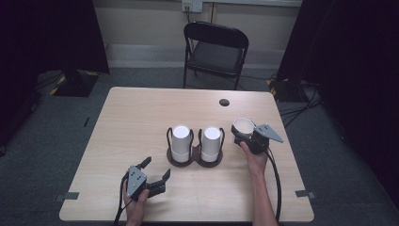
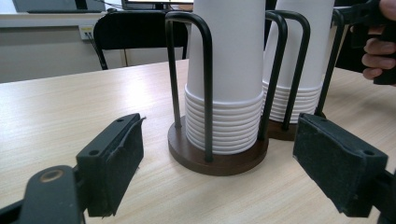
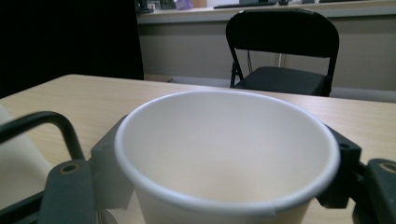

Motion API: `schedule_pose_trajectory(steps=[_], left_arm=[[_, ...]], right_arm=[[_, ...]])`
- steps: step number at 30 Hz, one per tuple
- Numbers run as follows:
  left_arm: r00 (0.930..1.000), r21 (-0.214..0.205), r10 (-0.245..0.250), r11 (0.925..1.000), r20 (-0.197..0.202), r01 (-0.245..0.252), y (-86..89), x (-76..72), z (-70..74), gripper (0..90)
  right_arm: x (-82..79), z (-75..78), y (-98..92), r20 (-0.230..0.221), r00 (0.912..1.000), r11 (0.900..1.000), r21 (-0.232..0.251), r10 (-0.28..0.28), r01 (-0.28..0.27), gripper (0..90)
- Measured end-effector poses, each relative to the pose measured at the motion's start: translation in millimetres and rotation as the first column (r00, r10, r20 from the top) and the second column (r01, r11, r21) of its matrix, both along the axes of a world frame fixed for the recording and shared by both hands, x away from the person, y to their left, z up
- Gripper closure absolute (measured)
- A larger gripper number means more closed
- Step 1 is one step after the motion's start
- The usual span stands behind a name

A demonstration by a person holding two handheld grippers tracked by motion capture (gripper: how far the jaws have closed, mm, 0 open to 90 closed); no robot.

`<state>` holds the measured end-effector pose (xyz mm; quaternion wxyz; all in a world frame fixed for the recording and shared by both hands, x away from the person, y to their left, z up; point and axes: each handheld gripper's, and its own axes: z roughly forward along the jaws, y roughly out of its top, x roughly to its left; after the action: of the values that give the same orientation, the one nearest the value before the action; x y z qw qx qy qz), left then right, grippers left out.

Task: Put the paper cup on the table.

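Observation:
Two stacks of upside-down white paper cups stand in a twin black wire holder on a dark round base (image 1: 195,160) at the table's middle: left stack (image 1: 180,141), right stack (image 1: 211,142). In the left gripper view the nearer stack (image 2: 229,79) fills the middle, the other stack (image 2: 299,60) behind it. My left gripper (image 1: 157,172) lies low near the front edge, open, jaws wide apart with nothing between them. My right gripper (image 1: 243,135) is shut on a single upright white paper cup (image 1: 243,125), held just right of the holder. That cup (image 3: 229,154) sits between the two jaws, mouth up, empty.
A black folding chair (image 1: 215,49) stands beyond the table's far edge. A dark round grommet hole (image 1: 224,102) is in the tabletop at the back right. Tape marks (image 1: 306,193) sit near the front corners. Dark curtains flank the room.

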<state>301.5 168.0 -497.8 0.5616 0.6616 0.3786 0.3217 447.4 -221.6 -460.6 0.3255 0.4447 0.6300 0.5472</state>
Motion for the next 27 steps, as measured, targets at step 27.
schedule_pose_trajectory(steps=[27], left_arm=[[0.9999, -0.015, -0.002, 0.9999, 0.012, 0.002, 1.5, -1.2, -0.5, 16.4]], right_arm=[[4.5, -30.8, -3.6, -0.056, 0.997, 0.9978, -0.043, -0.053, 0.051, 23.5]])
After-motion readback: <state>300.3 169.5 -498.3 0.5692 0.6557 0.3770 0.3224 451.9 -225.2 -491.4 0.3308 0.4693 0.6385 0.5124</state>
